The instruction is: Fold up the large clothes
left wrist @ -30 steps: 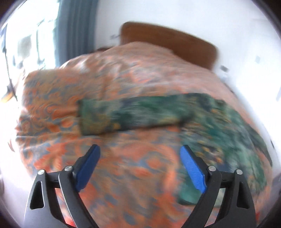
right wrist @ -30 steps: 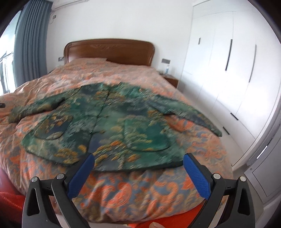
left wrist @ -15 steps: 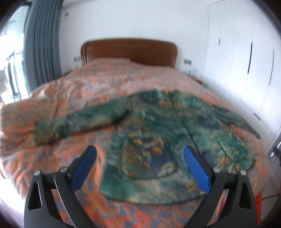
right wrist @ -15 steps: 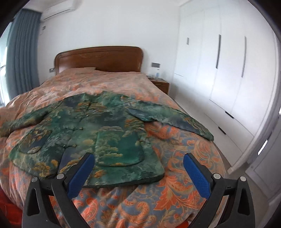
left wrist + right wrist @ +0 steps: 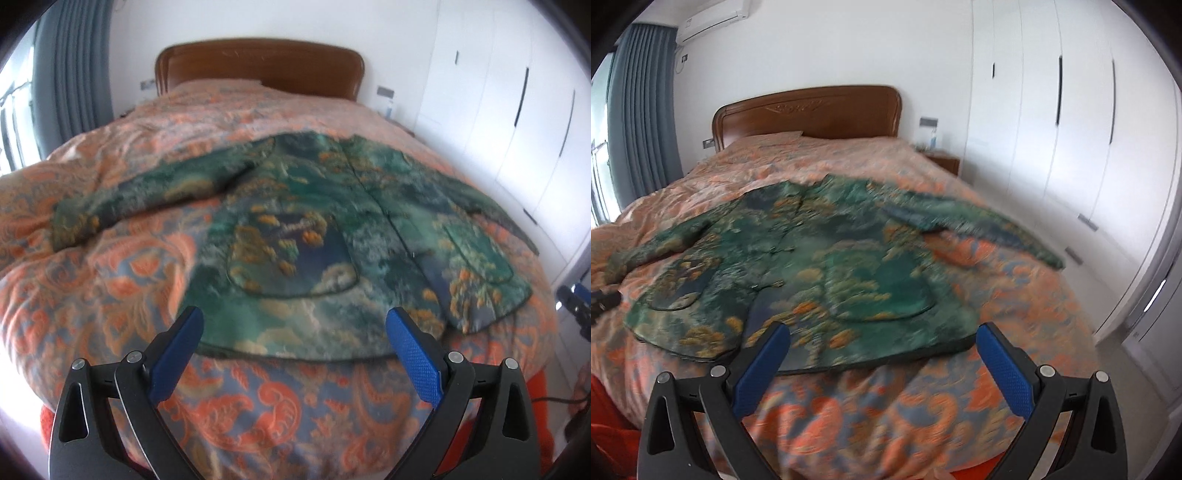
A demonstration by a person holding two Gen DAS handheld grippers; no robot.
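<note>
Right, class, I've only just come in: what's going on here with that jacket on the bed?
A person holds a pair of tongs in each hand, facing a bed with an orange patterned cover. A green patterned jacket lies spread flat on it, front up, sleeves out to both sides. The left tongs and right tongs are both open and hold nothing, near the jacket's hem. No fold is made yet.

Bare bedspread (image 5: 110, 280) lies open around the spread jacket (image 5: 332, 236); the headboard (image 5: 812, 114) and wardrobe (image 5: 1071, 129) hem in the far sides.
</note>
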